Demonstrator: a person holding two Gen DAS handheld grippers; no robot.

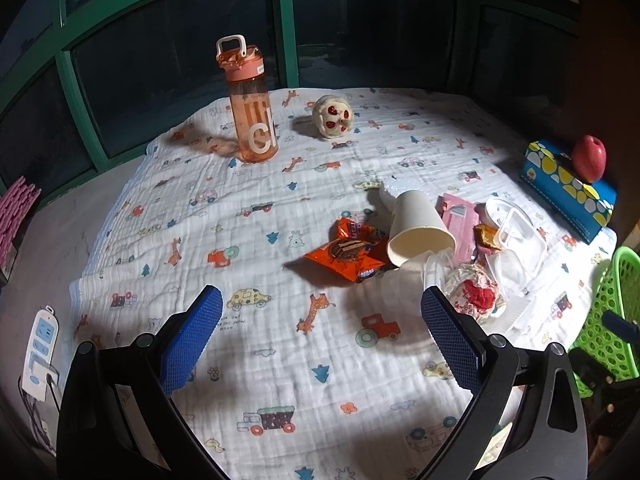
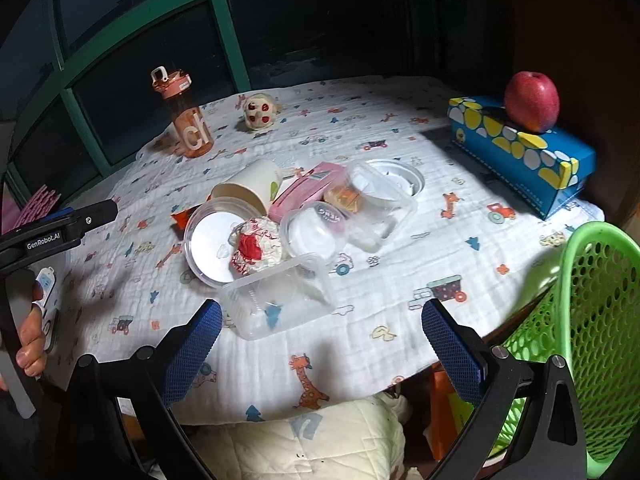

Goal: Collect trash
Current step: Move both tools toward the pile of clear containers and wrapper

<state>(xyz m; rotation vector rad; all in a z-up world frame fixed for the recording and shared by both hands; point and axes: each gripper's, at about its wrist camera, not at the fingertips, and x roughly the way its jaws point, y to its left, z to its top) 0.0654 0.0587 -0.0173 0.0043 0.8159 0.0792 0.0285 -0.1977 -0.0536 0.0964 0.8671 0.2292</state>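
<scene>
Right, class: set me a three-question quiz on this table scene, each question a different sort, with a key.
1. True or false: the apple rests on the blue tissue box.
2. The paper cup is: A upright, B on its side, C crushed flat?
3. Fill in: the basket beside the table is ____ in colour.

Key: 1 true; 2 B; 3 green. Both the left gripper and right gripper hold nothing, jaws apart.

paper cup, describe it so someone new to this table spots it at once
On the cartoon-print tablecloth, find the trash pile near the green basket. The paper cup lies tipped over at the pile's far edge, the only opaque cream cup among clear plastic tubs.
</scene>
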